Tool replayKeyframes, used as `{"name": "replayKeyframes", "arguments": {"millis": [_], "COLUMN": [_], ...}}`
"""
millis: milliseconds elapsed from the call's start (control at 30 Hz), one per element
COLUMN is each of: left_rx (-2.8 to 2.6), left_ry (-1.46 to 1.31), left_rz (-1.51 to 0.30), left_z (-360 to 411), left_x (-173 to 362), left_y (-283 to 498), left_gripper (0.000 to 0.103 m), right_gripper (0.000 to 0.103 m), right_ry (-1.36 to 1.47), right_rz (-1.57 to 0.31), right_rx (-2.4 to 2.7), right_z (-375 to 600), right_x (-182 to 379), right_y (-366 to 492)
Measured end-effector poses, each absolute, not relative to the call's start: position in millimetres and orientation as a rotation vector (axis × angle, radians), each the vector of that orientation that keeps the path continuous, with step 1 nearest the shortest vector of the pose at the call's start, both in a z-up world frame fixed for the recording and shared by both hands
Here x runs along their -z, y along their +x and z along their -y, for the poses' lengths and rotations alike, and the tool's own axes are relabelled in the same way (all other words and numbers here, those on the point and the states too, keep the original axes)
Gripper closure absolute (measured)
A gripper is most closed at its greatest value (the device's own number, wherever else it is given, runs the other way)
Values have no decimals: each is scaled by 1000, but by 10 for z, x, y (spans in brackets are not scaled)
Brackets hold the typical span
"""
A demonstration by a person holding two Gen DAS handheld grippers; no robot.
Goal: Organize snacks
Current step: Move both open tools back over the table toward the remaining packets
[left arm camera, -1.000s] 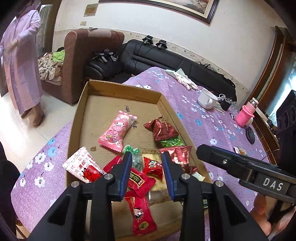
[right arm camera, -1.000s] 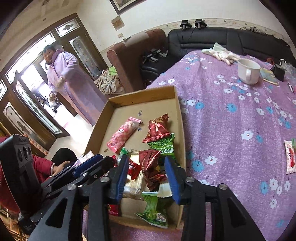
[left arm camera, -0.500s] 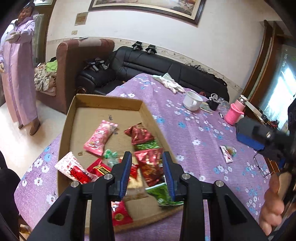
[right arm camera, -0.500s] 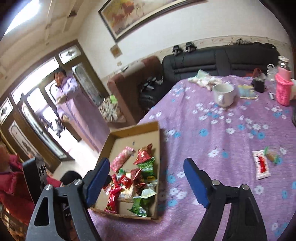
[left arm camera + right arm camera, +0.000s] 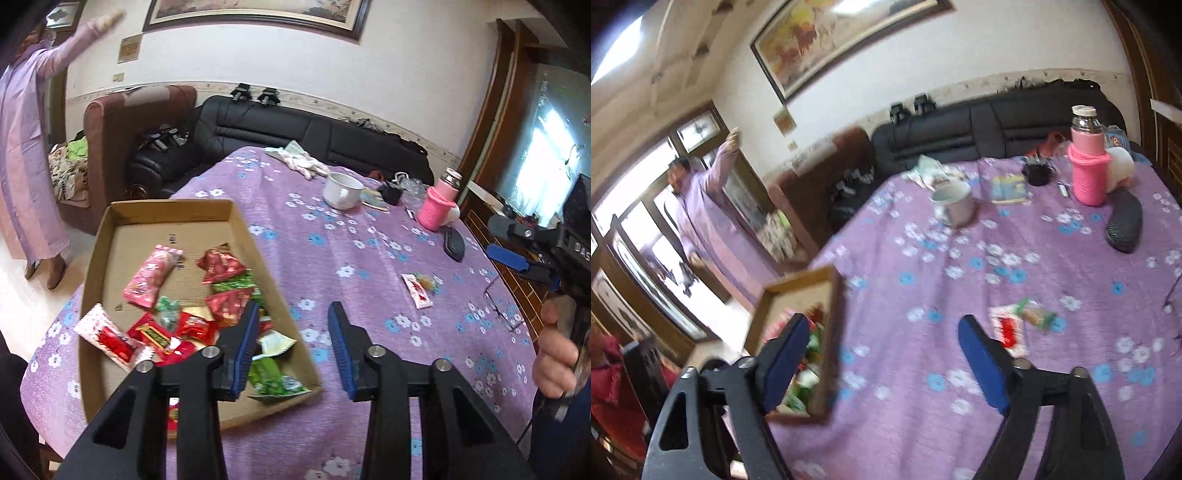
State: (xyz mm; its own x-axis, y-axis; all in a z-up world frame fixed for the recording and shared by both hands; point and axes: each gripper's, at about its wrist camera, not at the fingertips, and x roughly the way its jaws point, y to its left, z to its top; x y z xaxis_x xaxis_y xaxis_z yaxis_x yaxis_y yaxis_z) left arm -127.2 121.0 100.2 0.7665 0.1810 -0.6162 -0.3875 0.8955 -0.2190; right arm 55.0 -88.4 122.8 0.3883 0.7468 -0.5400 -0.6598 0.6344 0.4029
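Two grippers hang above the desk (image 5: 332, 258), which is covered by a purple flowered cloth. The left gripper (image 5: 291, 347) has its jaws parted, having just been opening, with nothing between them; it sits over the right wall of the cardboard box (image 5: 258, 254). Inside that shallow box lies a heap of snacks: a pink packet (image 5: 151, 277), dark red packets (image 5: 219, 264), green packets (image 5: 273, 376) and a white and red packet (image 5: 105, 338). The right gripper (image 5: 882, 354) has its jaws spread wide, just narrowing a little, and they are empty too. Beyond its right jaw, out on the cloth and well apart from the box, lies a white and red snack packet (image 5: 1008, 328) with a small green-ended sweet (image 5: 1032, 314) touching it. Farther back stand a white mug (image 5: 955, 205) and a pink-sleeved bottle (image 5: 1087, 170). A person in a lilac coat (image 5: 26, 147) stands on the floor beyond the box.
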Motion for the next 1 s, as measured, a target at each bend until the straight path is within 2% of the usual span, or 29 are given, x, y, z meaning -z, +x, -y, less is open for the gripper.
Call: {"name": "replayKeyframes", "arguments": {"millis": [267,300,433,667,1000], "left_rx": [-211,-199,-137,-87,-82], "left_ry": [-328,-327,-350,-331,-305], "left_rz": [-695,-709,-794,-908,-912], "left_z": [-857,-814,-632,-353,-349], "left_x": [-840,-797,-517,-137,-157], "left_y": [-991,-946,-713,-447,-438], "left_gripper": [64,64,64,64,64], "right_gripper": [27,29,52,53,57], "right_ry": [-2,-7,-16,-85,-122], "right_rz": [-817,-829,-920,-932,-976], "right_rx": [-793,-777,-735,-623,-622], "right_z": [1192,1215,1222,1111,863], "right_x": [-1120,-1059,-739,-403,-25], "right_y": [973,1019,1212,1516,1997]}}
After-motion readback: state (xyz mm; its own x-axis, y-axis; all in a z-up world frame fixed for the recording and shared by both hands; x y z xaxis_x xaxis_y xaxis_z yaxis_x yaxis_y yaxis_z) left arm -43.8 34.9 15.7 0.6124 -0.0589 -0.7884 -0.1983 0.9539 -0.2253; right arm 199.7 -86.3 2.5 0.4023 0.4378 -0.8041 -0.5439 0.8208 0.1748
